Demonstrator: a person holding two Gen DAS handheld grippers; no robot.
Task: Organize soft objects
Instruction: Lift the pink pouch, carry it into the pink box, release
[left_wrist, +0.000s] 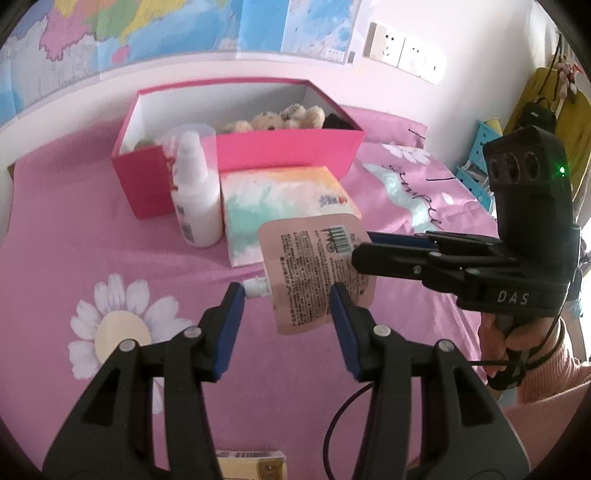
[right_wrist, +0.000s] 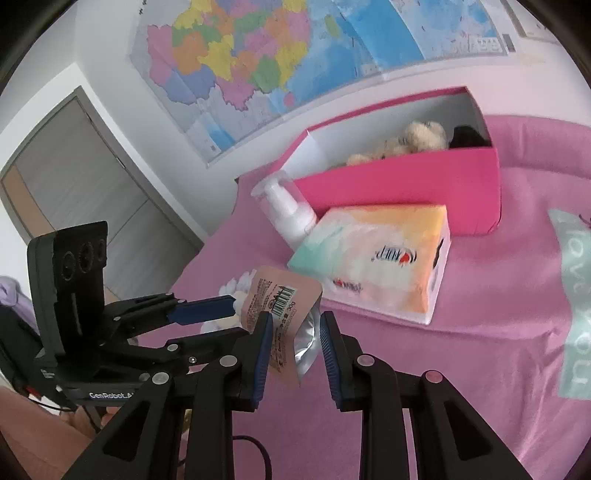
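Note:
A pink spouted pouch (left_wrist: 314, 269) with a barcode hangs above the pink bed sheet (left_wrist: 74, 229). My right gripper (left_wrist: 364, 247) comes in from the right and is shut on the pouch's right edge; in the right wrist view the pouch (right_wrist: 284, 295) sits crumpled between its pads (right_wrist: 264, 332). My left gripper (left_wrist: 286, 291) stands open around the pouch's lower part. The white cap (left_wrist: 255, 288) is beside its left fingertip, and no pad visibly presses. Behind stands an open pink box (left_wrist: 288, 151) holding a teddy bear (left_wrist: 266, 120) and a dark item (left_wrist: 336, 122).
A tissue pack (left_wrist: 280, 199) and a white pump bottle (left_wrist: 195, 199) stand against the box's front wall. A yellowish packet (left_wrist: 251, 465) lies at the near edge. A blue rack (left_wrist: 480, 147) stands beyond the bed on the right; a person's sleeve (left_wrist: 546, 387) is at lower right.

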